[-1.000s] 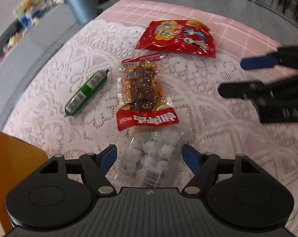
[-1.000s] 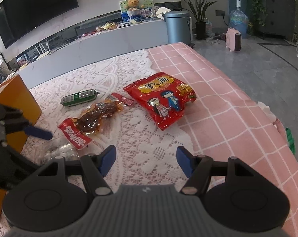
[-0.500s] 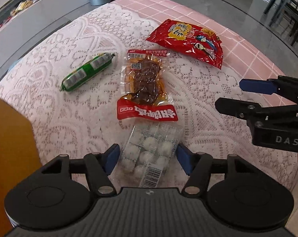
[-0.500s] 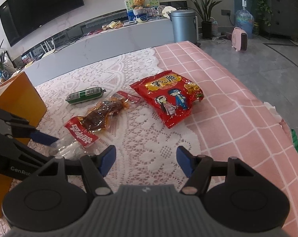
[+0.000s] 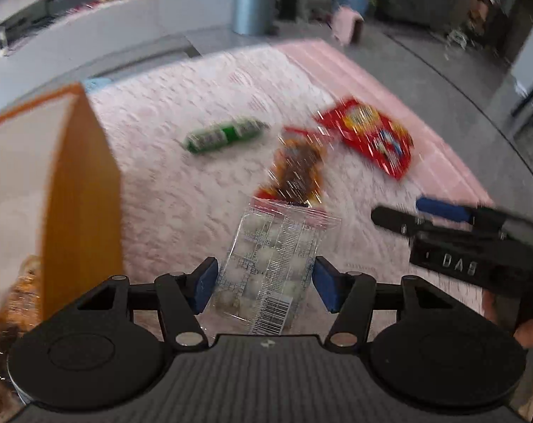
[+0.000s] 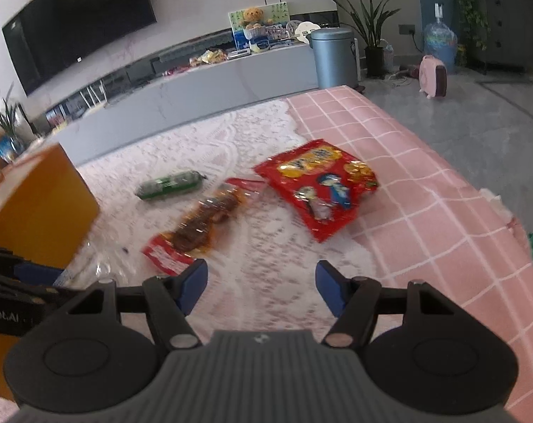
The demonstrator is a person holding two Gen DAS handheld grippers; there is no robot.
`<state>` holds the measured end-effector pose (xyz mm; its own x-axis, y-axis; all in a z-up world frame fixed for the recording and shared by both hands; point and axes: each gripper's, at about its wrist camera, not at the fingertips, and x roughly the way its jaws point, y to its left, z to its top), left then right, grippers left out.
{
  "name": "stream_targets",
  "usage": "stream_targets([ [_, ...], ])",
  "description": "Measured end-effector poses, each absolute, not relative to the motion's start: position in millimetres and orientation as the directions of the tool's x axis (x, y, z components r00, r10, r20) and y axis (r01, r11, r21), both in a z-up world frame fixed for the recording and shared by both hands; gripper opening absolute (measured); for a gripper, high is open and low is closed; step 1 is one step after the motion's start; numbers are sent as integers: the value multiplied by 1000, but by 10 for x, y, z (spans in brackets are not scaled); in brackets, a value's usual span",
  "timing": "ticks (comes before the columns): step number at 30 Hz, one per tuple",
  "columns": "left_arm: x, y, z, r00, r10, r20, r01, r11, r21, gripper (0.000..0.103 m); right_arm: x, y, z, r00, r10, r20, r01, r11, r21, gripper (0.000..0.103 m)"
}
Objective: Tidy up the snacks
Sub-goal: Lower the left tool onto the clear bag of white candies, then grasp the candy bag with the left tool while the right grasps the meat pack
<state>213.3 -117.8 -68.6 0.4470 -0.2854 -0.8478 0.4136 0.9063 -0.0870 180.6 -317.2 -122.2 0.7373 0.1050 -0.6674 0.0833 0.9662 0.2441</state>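
My left gripper (image 5: 264,283) is shut on a clear bag of white candy balls (image 5: 271,264) and holds it off the lace cloth, near the orange box (image 5: 79,190). On the cloth lie a green sausage (image 5: 225,134), a brown meat snack pack (image 5: 298,169) and a red chip bag (image 5: 372,137). My right gripper (image 6: 261,287) is open and empty above the cloth, in front of the meat pack (image 6: 203,225); the red bag (image 6: 319,183) and sausage (image 6: 169,185) lie beyond. The left view is blurred.
The orange box (image 6: 37,197) stands at the left and holds several snacks (image 5: 5,303). The pink checked tablecloth (image 6: 425,190) ends at the table's right edge. A grey counter (image 6: 203,88) and a bin (image 6: 333,56) stand behind the table.
My left gripper has closed on the candy bag, lifted it and swung left toward the orange box. My right gripper has stayed open and barely moved.
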Motion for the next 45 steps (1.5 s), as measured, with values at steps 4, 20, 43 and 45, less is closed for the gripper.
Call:
stream_targets([
  [4,2208,-1069,-553,508,-268,-818,370,926,-74,67,1915,-3031,-1162,746,102,-658,105,958,267,69],
  [20,2423,-947,-499,547,-290,-785,323,938,-122,67,2649,-2564,-1463,729,48,-683,112,976,188,72],
  [43,2353,-919,-491,535,-301,-790,280,945,-170,67,2532,-2451,-1435,774,40,-632,34,994,105,31],
  [45,2322,-931,-479,537,-309,-785,283,943,-177,67,2491,-2508,-1386,780,38,-625,52,991,126,30],
])
